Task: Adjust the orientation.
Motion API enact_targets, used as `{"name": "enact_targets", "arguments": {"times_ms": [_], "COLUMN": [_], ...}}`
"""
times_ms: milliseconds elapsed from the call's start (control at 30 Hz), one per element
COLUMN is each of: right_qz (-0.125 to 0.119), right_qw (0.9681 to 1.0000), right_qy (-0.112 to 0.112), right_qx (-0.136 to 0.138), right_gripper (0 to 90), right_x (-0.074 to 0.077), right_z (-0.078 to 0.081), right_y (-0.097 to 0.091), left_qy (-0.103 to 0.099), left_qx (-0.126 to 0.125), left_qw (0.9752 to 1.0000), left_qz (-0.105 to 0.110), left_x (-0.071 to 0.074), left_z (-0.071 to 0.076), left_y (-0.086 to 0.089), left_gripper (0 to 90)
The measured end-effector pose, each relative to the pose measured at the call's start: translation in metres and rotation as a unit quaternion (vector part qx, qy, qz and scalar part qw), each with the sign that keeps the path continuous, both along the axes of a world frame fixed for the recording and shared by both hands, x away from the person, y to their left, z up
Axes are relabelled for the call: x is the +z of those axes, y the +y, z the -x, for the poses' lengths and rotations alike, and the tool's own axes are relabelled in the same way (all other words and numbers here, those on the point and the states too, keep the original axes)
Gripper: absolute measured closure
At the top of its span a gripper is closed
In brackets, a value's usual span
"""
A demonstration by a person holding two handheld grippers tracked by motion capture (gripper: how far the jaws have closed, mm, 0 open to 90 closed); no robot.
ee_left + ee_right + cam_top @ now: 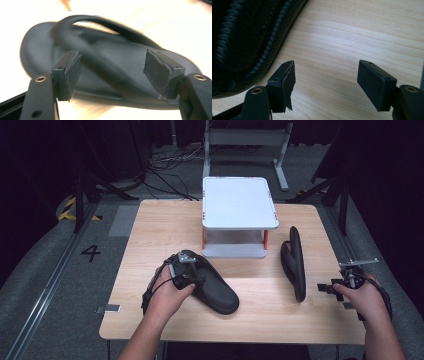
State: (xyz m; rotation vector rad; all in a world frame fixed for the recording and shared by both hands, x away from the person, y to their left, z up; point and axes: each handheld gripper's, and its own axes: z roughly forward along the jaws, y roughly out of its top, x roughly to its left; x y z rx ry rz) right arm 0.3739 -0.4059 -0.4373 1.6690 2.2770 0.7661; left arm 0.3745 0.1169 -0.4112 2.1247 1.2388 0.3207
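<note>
Item: black slipper [212, 284], flat, near left; my left gripper [113, 72] wide over it, unheld. Second slipper [295, 262] on edge; right gripper [325, 83] wide, empty. Next: regrasp strap.

white stand [240, 202] blocks table [150, 227] rear centre, bare wood left

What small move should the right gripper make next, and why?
Probably ease the right gripper toward the slipper standing on its edge and bring its jaws around the sole. Its jaws stand open over bare table, with that slipper just beside them, untouched. The left gripper is open too, at the flat slipper, gripping nothing.
</note>
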Motion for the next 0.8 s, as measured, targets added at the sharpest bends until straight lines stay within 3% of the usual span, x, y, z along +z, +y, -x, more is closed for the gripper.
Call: {"name": "enact_targets", "arguments": {"times_ms": [233,367,467,567,700,800], "right_qz": [0.005,0.006,0.005,0.005,0.006,0.006], "right_qw": [0.9999,0.9997,0.9996,0.9995,0.9993,0.9993], "right_qy": [0.005,0.006,0.006,0.007,0.007,0.008], "right_qx": [-0.010,-0.021,-0.027,-0.031,-0.037,-0.037], "right_gripper": [31.5,31.5,31.5,31.5,31.5,31.5], "right_x": [-0.003,-0.004,-0.004,-0.004,-0.005,-0.006], "right_z": [0.007,0.013,0.017,0.021,0.024,0.026], "right_y": [-0.005,-0.011,-0.015,-0.019,-0.022,-0.023], "left_qy": [0.041,0.063,0.055,0.046,0.029,0.017], "left_qx": [0.012,0.002,0.002,-0.013,-0.047,-0.079], "left_qw": [0.9990,0.9979,0.9984,0.9988,0.9985,0.9967], "left_qz": [0.014,0.015,0.013,0.008,0.001,-0.001], "left_x": [-0.017,-0.023,-0.019,-0.014,-0.008,-0.006], "left_z": [-0.015,-0.021,-0.022,-0.023,-0.020,-0.017], "left_y": [-0.002,-0.006,-0.010,-0.014,-0.025,-0.036], "left_gripper": [31.9,35.8,39.7,47.8,52.5,54.3]}}
